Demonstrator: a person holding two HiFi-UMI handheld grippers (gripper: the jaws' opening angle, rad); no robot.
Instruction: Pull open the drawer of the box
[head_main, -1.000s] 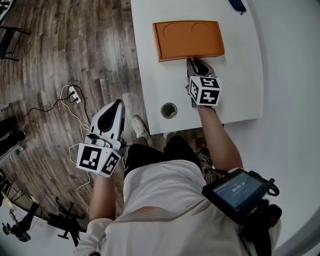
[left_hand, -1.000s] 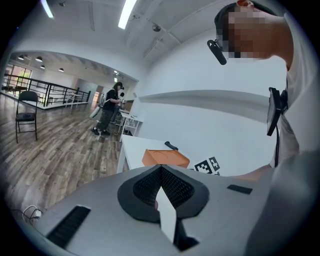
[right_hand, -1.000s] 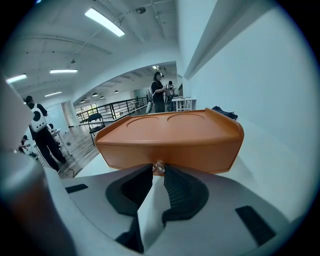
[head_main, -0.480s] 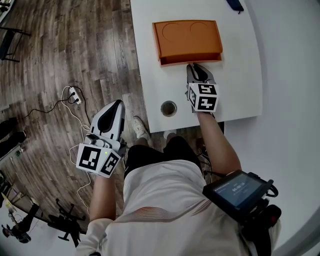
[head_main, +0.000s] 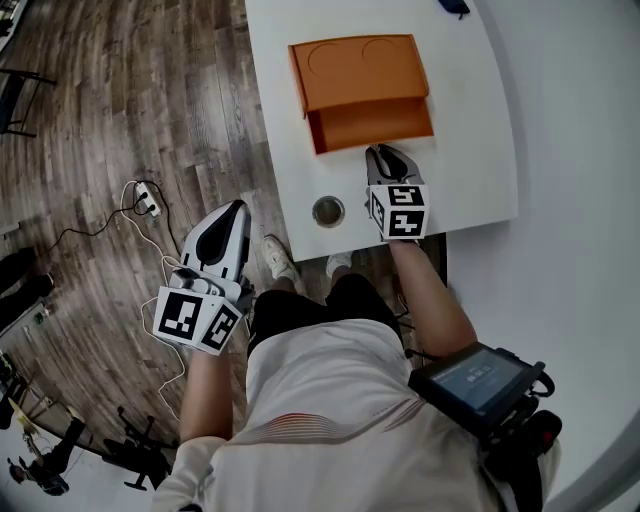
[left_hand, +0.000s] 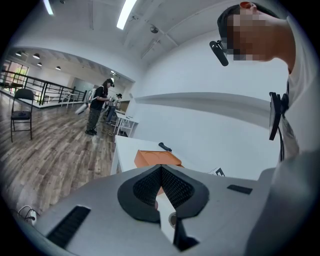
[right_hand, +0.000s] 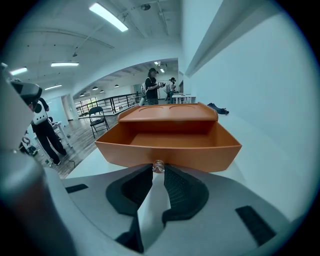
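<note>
My right gripper is clenched on the clear knob, and the drawer is partway out of the orange box. My left gripper hangs closed and empty. Next up, I reckon: a straight, level pull toward me.

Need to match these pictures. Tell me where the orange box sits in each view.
Head view: orange box top centre, on the white table.
Left gripper view: small, mid-picture, just above the jaws.
Right gripper view: fills the middle, drawer open, knob at the jaw tips.
Shared landmark: the white table.
</note>
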